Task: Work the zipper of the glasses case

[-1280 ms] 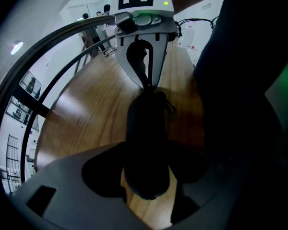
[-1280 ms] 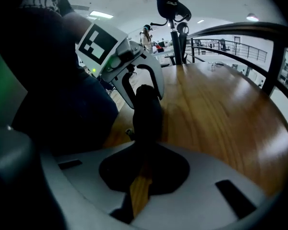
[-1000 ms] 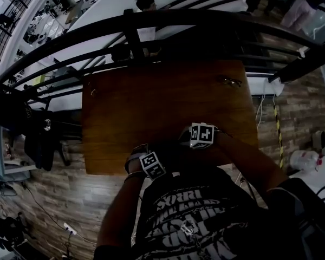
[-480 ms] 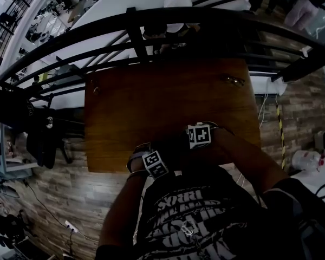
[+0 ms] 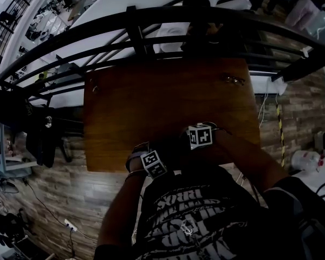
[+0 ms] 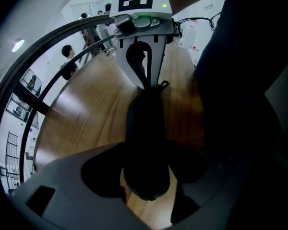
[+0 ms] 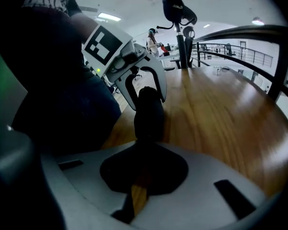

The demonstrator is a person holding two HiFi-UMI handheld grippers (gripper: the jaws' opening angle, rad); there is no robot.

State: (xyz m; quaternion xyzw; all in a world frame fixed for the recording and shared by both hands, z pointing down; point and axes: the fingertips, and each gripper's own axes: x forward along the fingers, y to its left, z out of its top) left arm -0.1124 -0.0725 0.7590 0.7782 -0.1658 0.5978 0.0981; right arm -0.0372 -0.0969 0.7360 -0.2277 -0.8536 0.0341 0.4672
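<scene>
The glasses case (image 6: pixel 145 123) is held near the front edge of the brown wooden surface (image 5: pixel 151 102), right in front of the person's body. It is dark and long, and it is seen between the two tools. Whether it rests on the wood or is held just above it cannot be told.

The left gripper (image 6: pixel 146 163) is pointed steeply down. Its fingers (image 6: pixel 100 172) are spread wide, but they are pressed on both sides of the fat case. It seems the case is squeezed like this so that it cannot slide when the zipper is tugged.

The right gripper (image 7: pixel 144 157) is set at the other end of the case. Its fingers (image 7: pixel 123 175) have just been closing and are now pressed together, with only a thin crack seen between them. A little zipper pull (image 6: pixel 163 84) is seen sticking out beside that end. Whether it has been caught in those fingers cannot be told, because it is so small and dark.

The pull is probably being grabbed at this step, so most of the zipper work is likely not yet done. A tight pinch will be needed, since such a tiny tab can slip out easily. The tug should be made along the case, not away from it, or the case could be twisted out of the left fingers.
</scene>
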